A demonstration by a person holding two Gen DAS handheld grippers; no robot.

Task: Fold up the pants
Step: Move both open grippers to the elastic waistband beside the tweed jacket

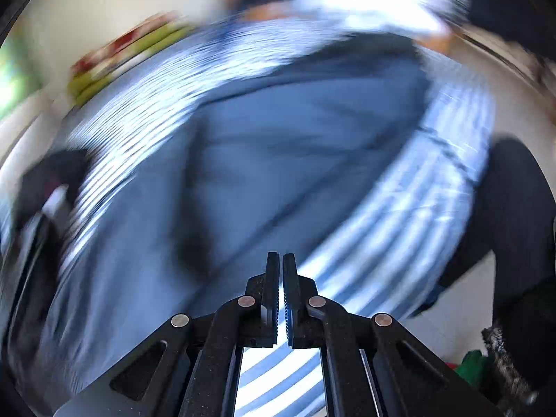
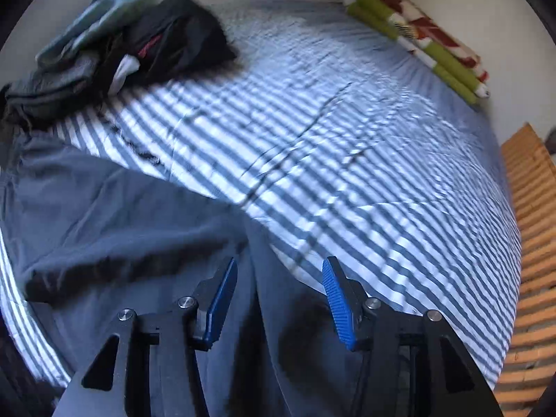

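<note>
Pants [image 2: 114, 215]: soft, limp, light, grey-blue, near your right gripper [image 2: 279, 271], fingers apart. Left gripper [image 1: 280, 260] pressed together, apparently empty. You should pinch hem or waistband.

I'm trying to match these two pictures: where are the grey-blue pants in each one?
Left wrist view: the pants fill the blurred middle, ahead of the left gripper.
Right wrist view: they spread across the lower left, under the right gripper.
Shared landmark: the green-and-red folded blanket.
</note>
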